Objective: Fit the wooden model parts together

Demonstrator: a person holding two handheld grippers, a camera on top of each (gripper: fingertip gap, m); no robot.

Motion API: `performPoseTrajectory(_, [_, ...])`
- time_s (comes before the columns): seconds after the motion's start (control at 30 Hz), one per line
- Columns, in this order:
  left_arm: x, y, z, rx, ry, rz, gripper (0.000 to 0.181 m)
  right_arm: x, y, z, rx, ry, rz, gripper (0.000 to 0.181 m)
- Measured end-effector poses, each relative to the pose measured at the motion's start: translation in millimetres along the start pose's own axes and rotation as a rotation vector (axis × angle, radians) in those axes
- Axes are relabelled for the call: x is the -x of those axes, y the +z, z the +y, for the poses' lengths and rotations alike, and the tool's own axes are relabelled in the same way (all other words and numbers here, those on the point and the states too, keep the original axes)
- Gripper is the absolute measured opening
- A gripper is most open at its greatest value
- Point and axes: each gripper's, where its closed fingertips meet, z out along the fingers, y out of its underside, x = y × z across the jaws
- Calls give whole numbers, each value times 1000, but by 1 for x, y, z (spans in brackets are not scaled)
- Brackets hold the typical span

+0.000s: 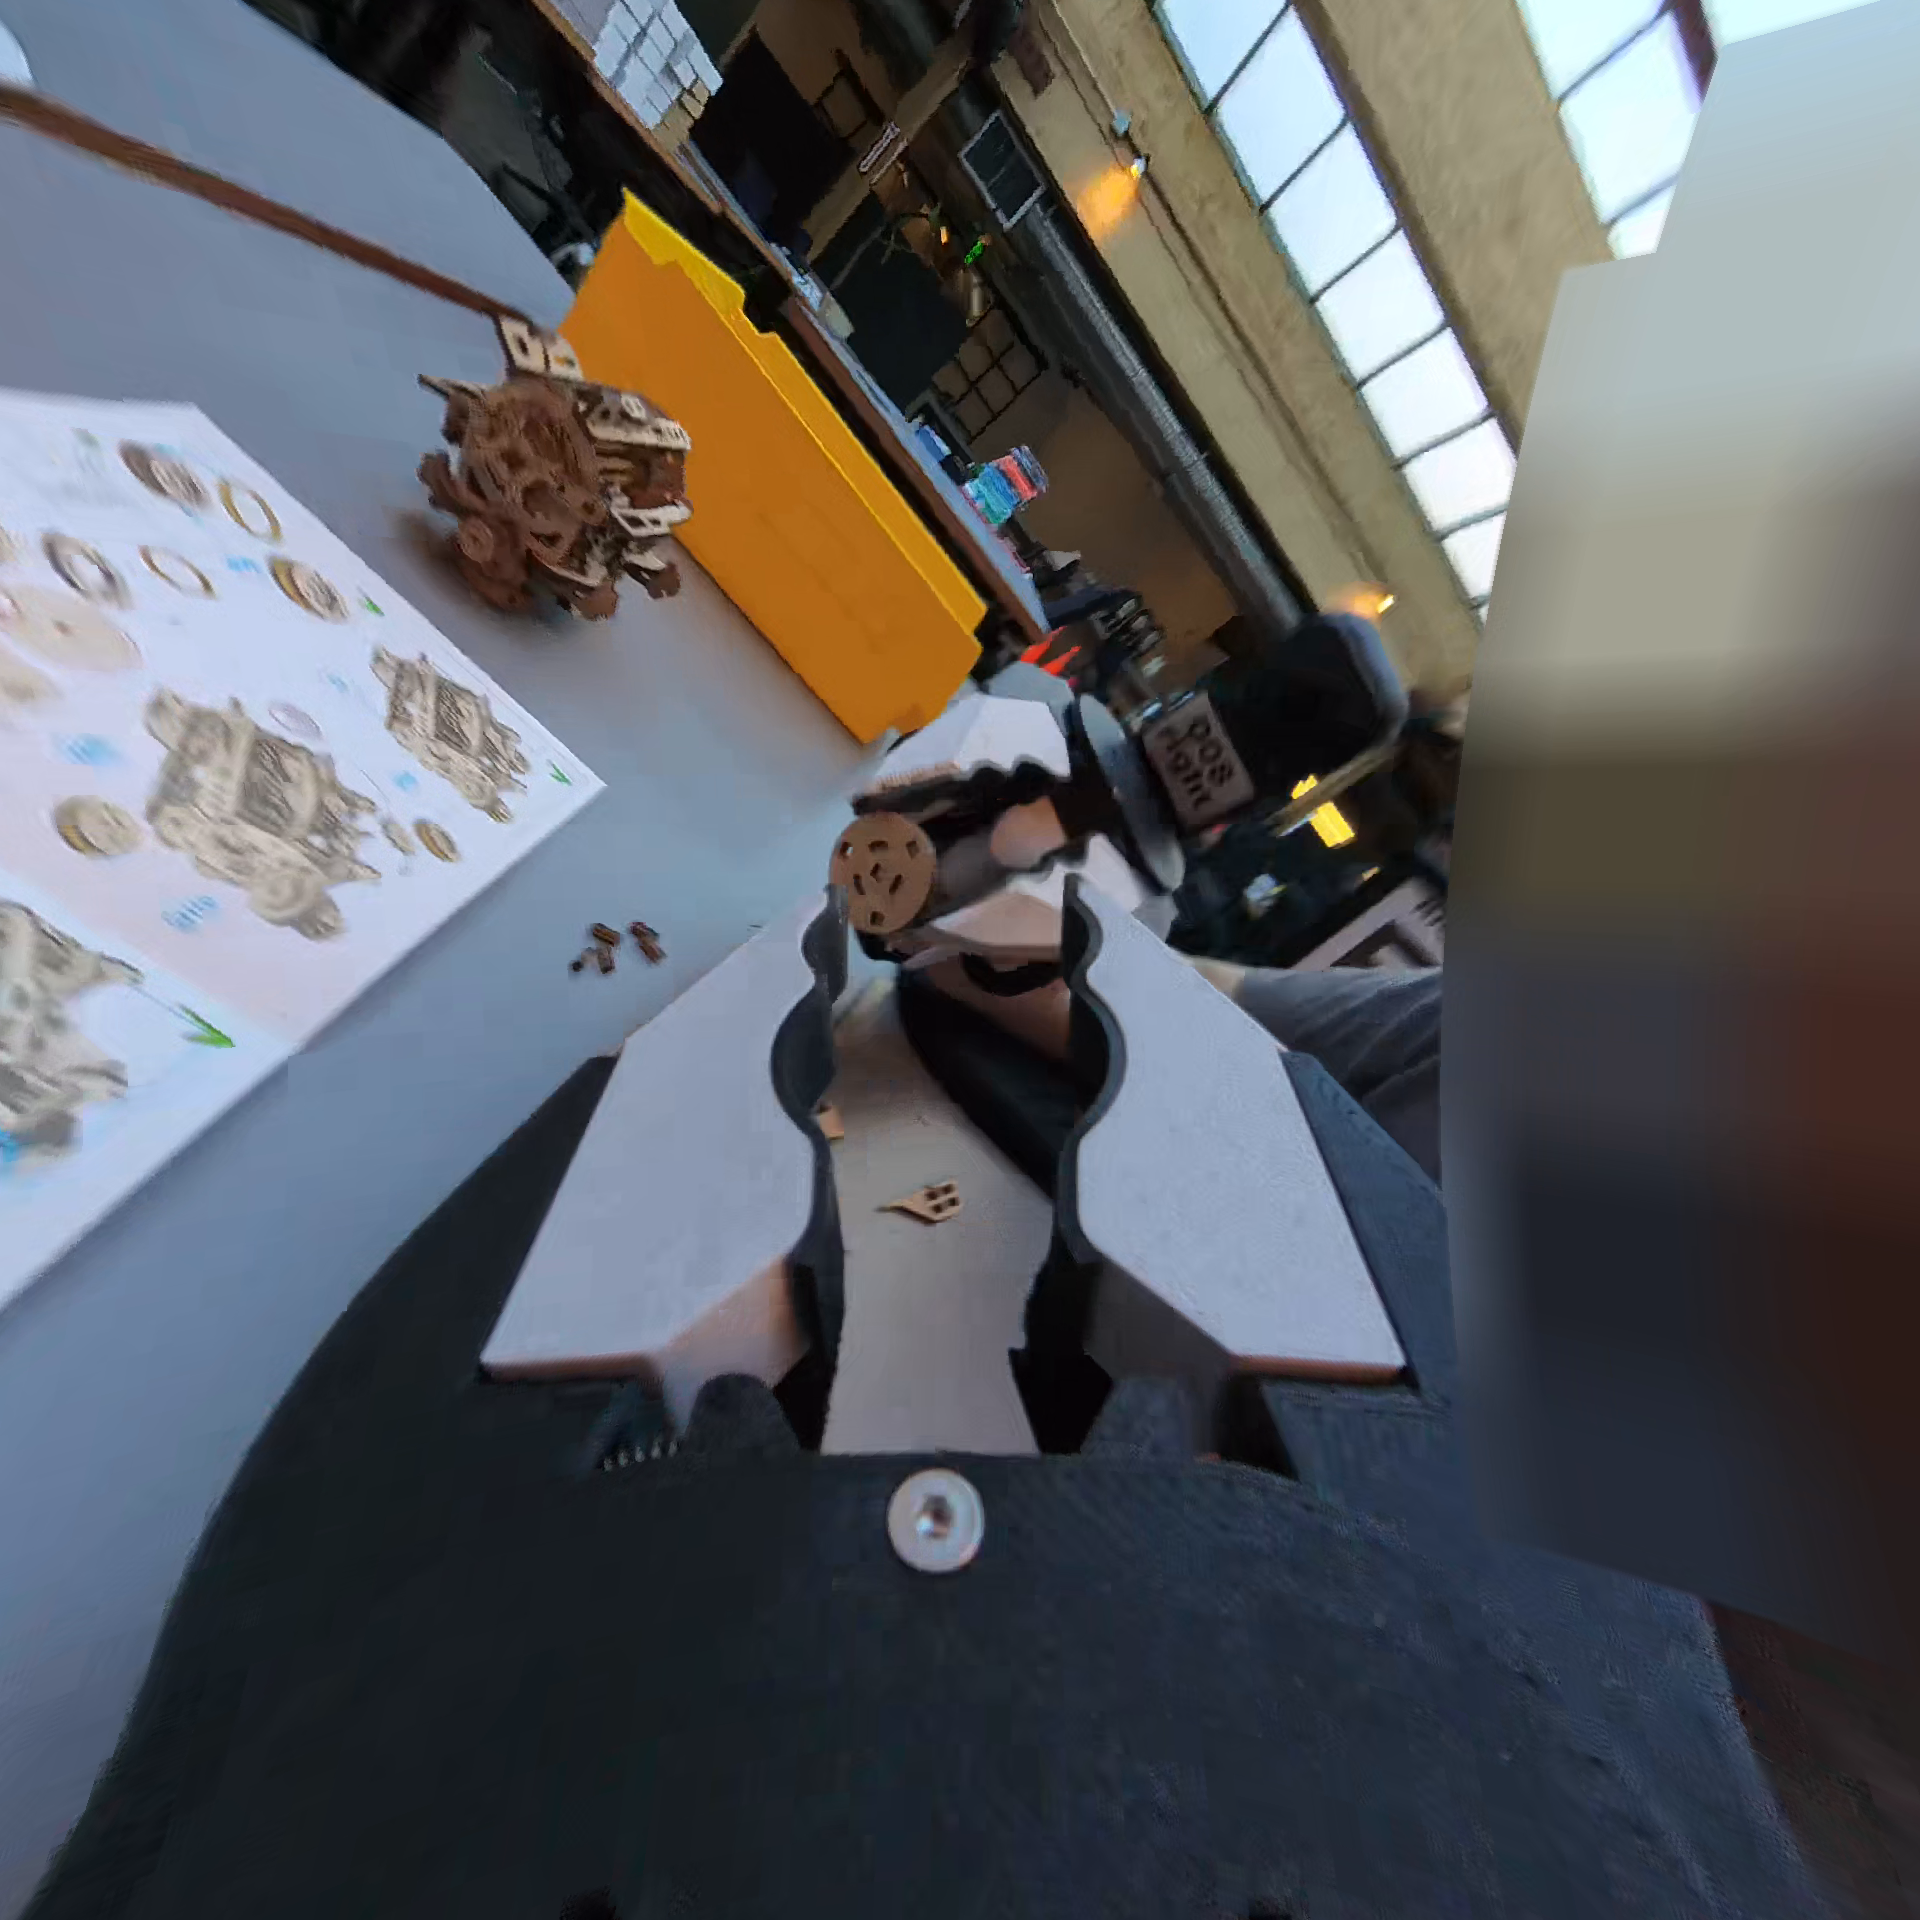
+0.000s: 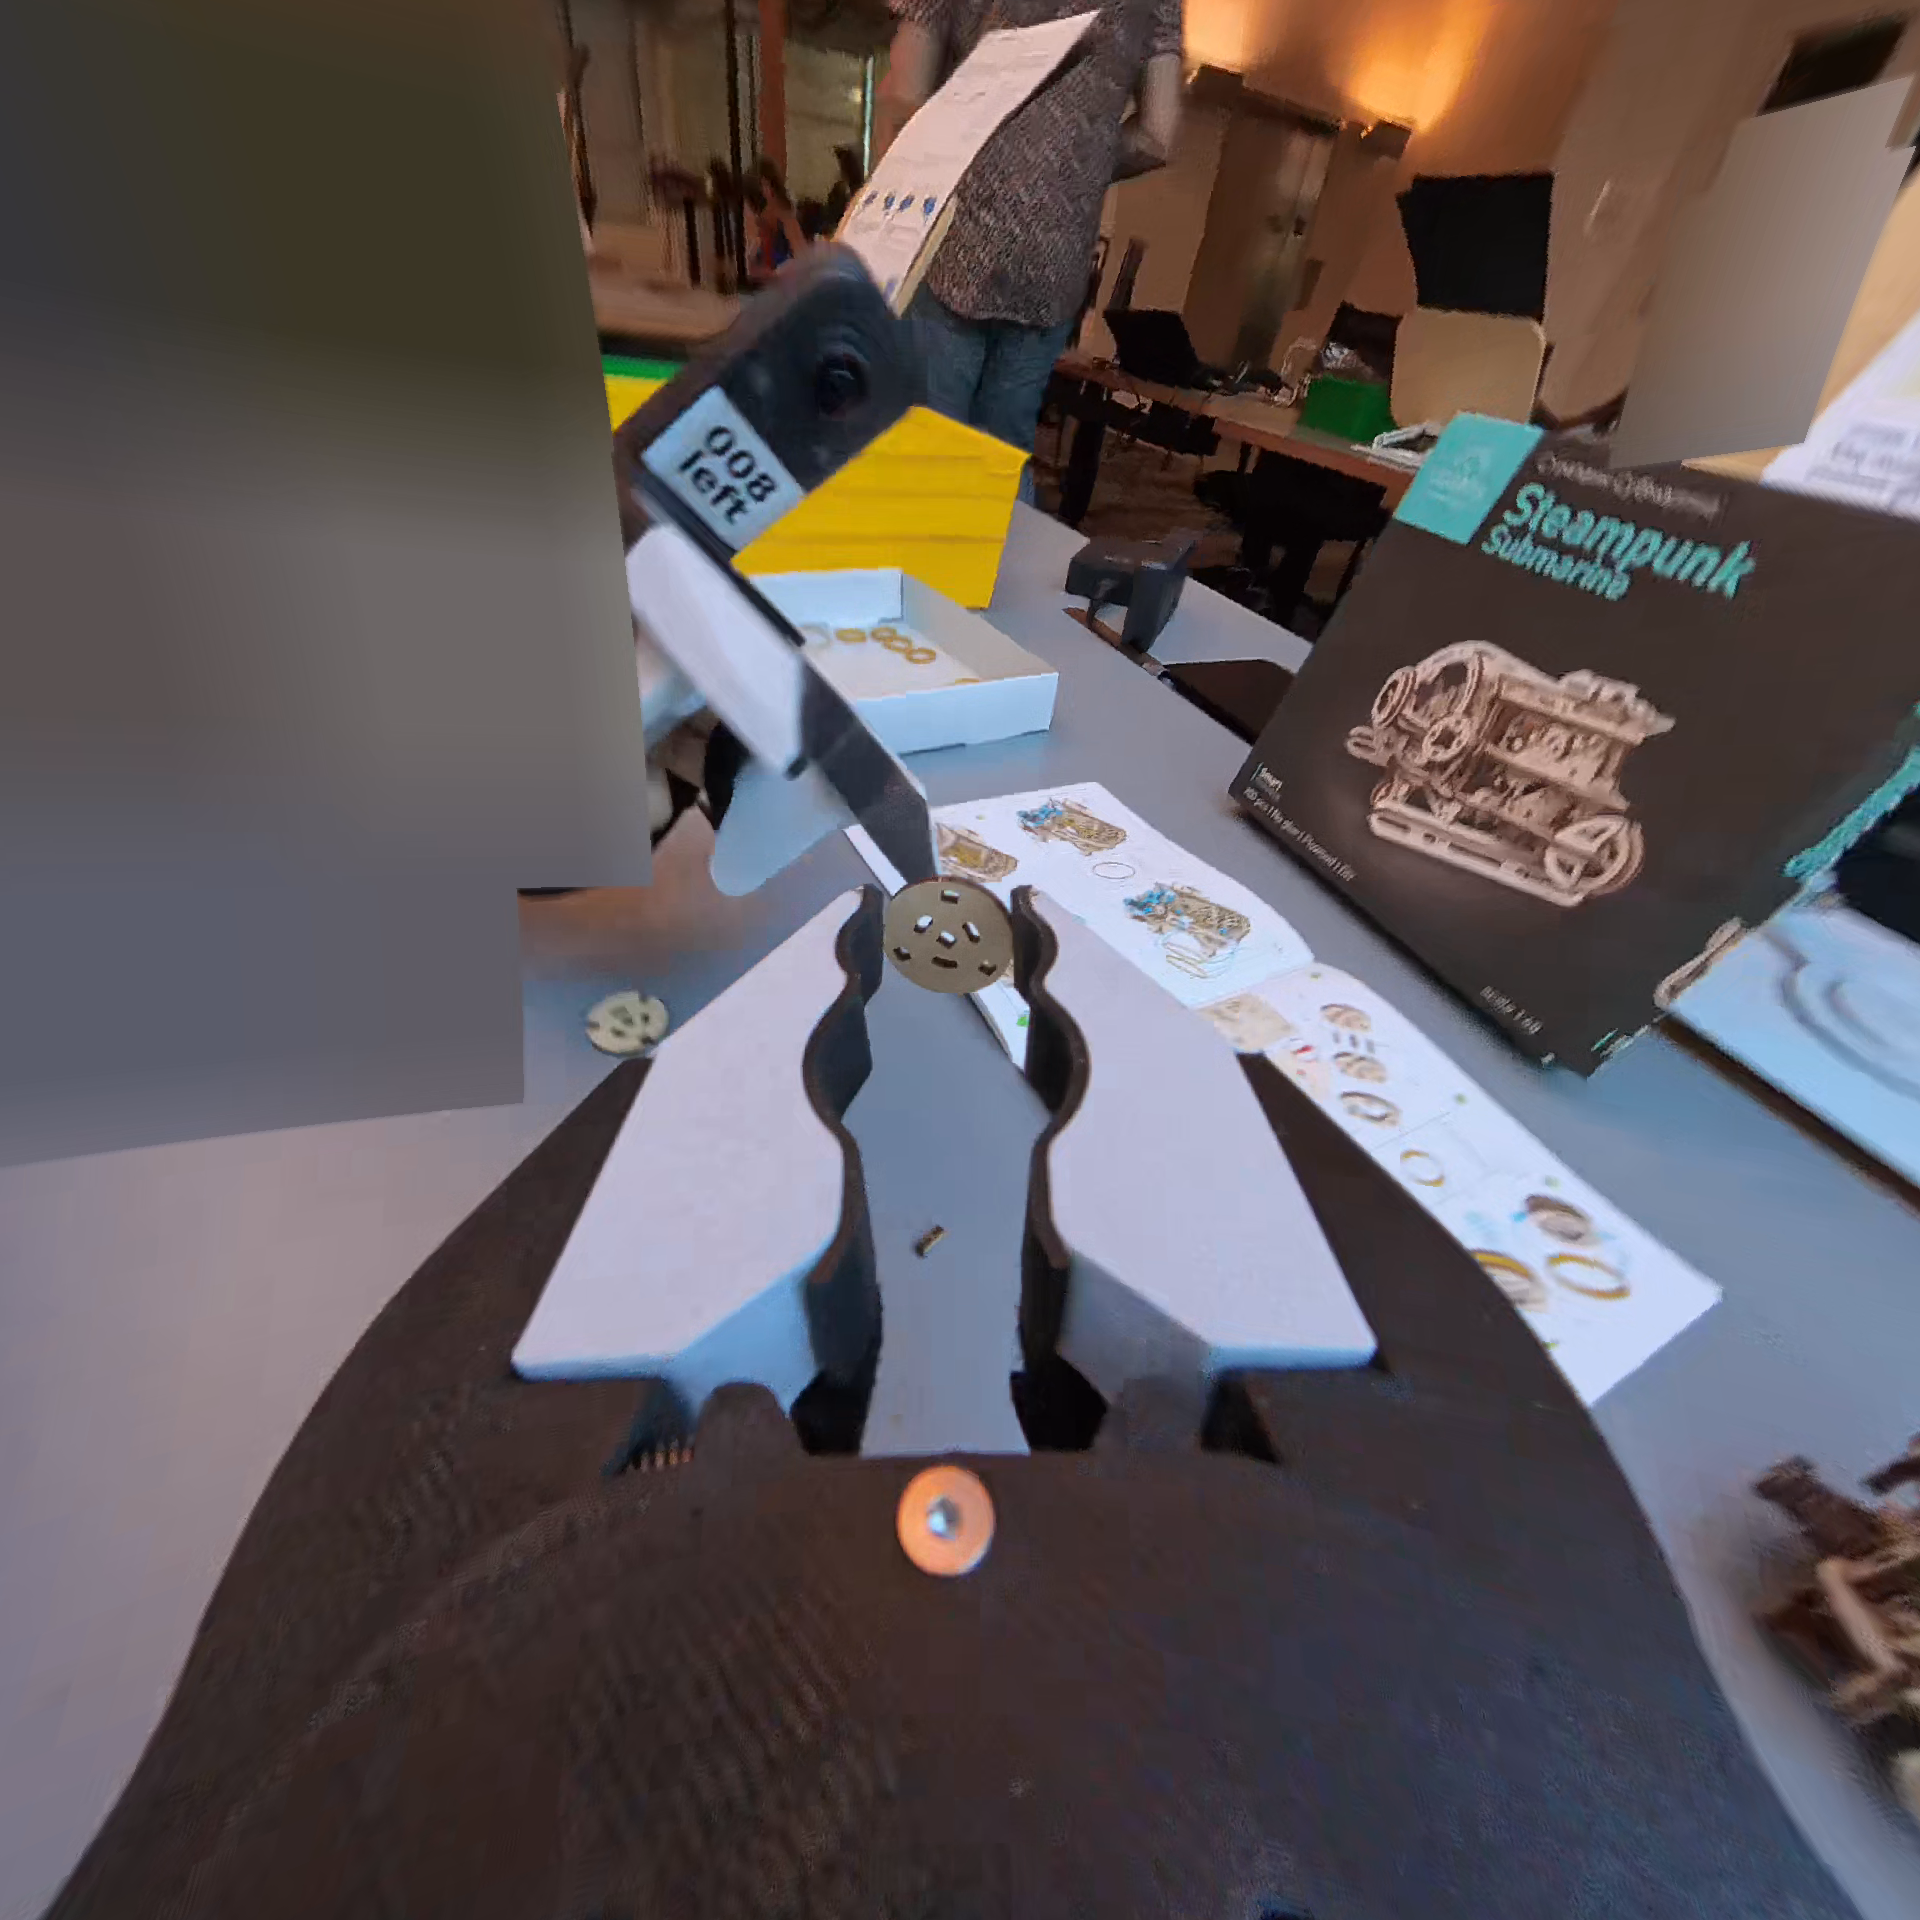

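On grey table point(image 2: 1143, 665), instruction sheet point(image 2: 1351, 1049).

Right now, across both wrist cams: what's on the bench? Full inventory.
slotted disc: 1, tan, in the right tool's tips
second disc: 1, pale, flat on the table
built model: 1, brown, beside the bin
wood bits: several, brown, loose on the table
instruction sheet: 1, white, flat
bin: 1, yellow, far edge
tray: 1, white, holds several yellow rings
kit box: 1, dark, upright
table: 1, grey
person: 1, standing beyond the table
left tool: open, empty, near the slotted disc
right tool: shut on the slotted disc
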Motion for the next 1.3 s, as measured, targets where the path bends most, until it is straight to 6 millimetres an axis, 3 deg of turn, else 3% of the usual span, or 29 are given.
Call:
performPoseTrajectory(0.1, [11,-1,2,82,399,-239,48,-10,-5,-9,-105,365,-84,22])
performPoseTrajectory(0.2, [15,-1,-1,116,789,-466,44,-13,-8,-16,-206,688,-190,21])
performPoseTrajectory(0.27, [10,3,-2,104,918,-538,38,-10,-9,-21,-252,809,-251,21])
performPoseTrajectory(0.43, [-5,11,-5,20,986,-560,28,2,-5,-22,-256,907,-296,21])
performPoseTrajectory(0.67, [14,12,1,143,1109,-731,1,-4,1,-8,-246,968,-287,21])
performPoseTrajectory(0.87, [22,10,1,222,1195,-881,1,-7,6,-4,-232,963,-291,21])
performPoseTrajectory(1.3, [18,7,1,216,1139,-867,0,-1,5,-7,-174,717,-199,23])
